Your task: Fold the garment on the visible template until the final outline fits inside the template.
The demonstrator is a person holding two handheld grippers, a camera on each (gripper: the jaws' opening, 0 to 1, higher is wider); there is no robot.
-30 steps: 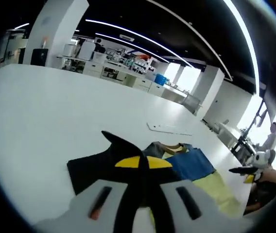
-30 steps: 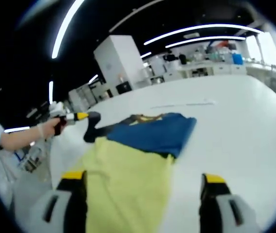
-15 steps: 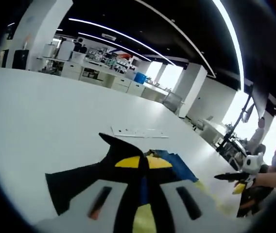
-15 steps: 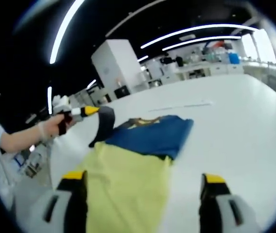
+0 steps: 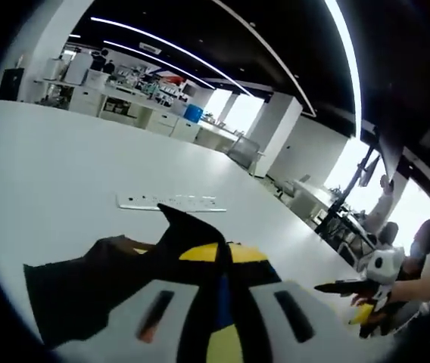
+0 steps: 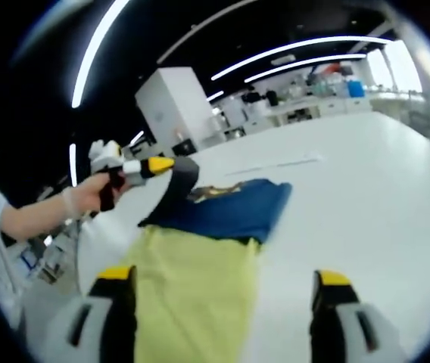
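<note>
1. Black fabric, a sleeve of the garment (image 5: 86,283), is pinched between the closed jaws of the left claw (image 5: 221,261) and lifted off the white table (image 5: 48,166); the cloth drapes down to the left of the jaws in the left gripper view.
2. From the right gripper view, that same left claw (image 6: 151,166) sits in a gloved hand (image 6: 86,198), with the black sleeve hanging from its yellow tip down to the garment (image 6: 200,249) on the table (image 6: 366,197).
3. The garment lies flat otherwise: a blue upper part and a pale yellow lower part nearest the right claw (image 6: 219,291).
4. The right claw's jaws stand wide apart and grip nothing (the yellow cloth seems to lie between and below them, though contact is hard to judge).
5. A thin white strip (image 5: 171,202) lies on the table beyond the garment.
6. The right claw (image 5: 344,287) appears at the right edge of the left gripper view.
</note>
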